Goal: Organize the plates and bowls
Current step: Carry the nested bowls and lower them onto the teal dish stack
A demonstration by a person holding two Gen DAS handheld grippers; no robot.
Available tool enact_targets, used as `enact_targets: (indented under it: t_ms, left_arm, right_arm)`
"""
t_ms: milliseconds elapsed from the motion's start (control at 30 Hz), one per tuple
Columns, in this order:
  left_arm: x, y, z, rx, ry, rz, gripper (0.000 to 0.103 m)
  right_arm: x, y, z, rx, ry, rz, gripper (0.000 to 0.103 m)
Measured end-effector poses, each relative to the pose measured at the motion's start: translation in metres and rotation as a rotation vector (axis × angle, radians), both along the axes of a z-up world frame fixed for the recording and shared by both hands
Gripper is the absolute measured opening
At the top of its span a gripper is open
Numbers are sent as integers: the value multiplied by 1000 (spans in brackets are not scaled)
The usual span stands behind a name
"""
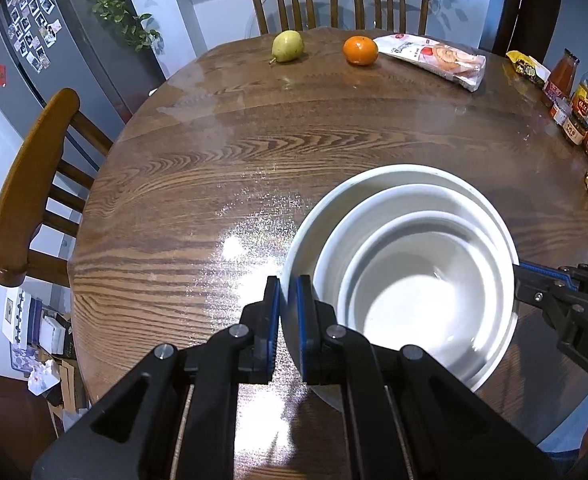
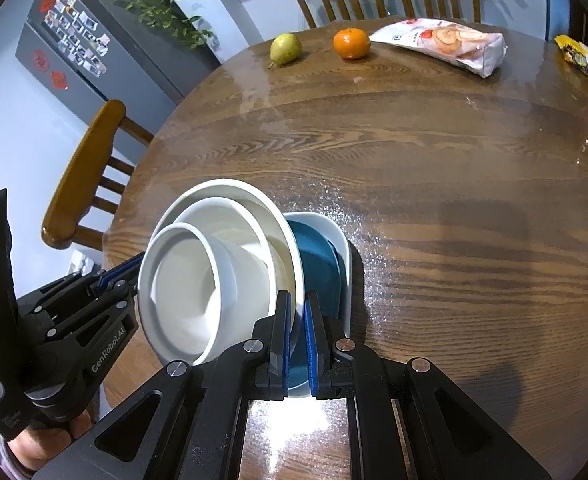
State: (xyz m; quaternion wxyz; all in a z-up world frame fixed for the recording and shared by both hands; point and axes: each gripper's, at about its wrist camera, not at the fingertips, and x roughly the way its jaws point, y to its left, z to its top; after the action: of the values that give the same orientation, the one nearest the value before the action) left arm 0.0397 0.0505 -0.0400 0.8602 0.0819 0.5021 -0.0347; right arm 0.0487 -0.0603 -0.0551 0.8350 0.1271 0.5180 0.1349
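Note:
Three white bowls sit nested: a large outer bowl (image 1: 300, 252), a middle one (image 1: 334, 248) and a small inner one (image 1: 426, 304). My left gripper (image 1: 288, 320) is shut on the large bowl's near-left rim. My right gripper (image 2: 297, 336) is shut on the opposite rim of the same stack (image 2: 198, 276). In the right wrist view a teal plate (image 2: 318, 264) on a white rectangular plate (image 2: 344, 248) lies under and right of the bowls. Whether the stack rests on them or hangs above them cannot be told.
The round wooden table (image 1: 254, 152) carries a pear (image 1: 288, 46), an orange (image 1: 360, 50) and a snack bag (image 1: 434, 58) at the far side. Sauce bottles (image 1: 578, 96) stand at the right edge. Chairs (image 1: 34, 184) ring the table; a fridge stands far left.

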Motion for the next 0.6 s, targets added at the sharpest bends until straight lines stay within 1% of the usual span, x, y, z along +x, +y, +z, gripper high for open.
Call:
enact_targets:
  t_ms: [300,600]
  left_arm:
    - [5,0,-7,4,28,-8,3]
    - [10,0,-10,8,41,-17,3]
  right_arm:
    - [6,1,-6,0,26,-3,11]
    - [12,-2,-13,22,59,-17,11]
